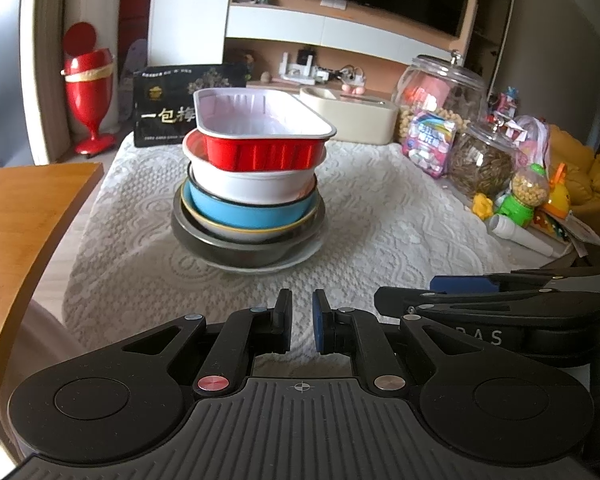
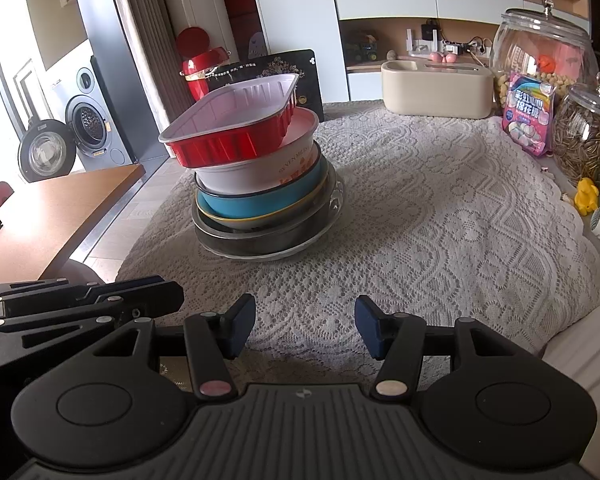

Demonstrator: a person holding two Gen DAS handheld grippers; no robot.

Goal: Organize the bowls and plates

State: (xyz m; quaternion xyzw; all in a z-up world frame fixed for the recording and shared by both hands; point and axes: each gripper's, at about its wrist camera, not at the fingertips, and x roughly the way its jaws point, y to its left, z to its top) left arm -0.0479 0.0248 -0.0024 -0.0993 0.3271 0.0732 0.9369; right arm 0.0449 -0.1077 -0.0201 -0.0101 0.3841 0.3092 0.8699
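On the bench (image 2: 440,208), the red tray (image 1: 260,150) is sitting tilted atop the bowls (image 1: 248,208). It looks light and bendy, so pinching its rim seems best. Left tongs (image 1: 302,322) are nearly together; right tongs (image 2: 305,326) are wide apart, both holding nothing.

black box (image 1: 168,110) — "一包梅", gripper — "AS"

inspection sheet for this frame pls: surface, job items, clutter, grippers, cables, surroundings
Surface: white lace cloth over the table.
Job's things: one stack; red foil tray tilted on top, white bowl, blue bowl, dark bowl, pale plate at bottom.
Clutter: glass jars, pink packet, toys along the right side.
Grippers: left gripper narrowly open, right gripper wide open; both empty.
Cables: on the far shelf only.
Surroundings: washing machine, wooden table.
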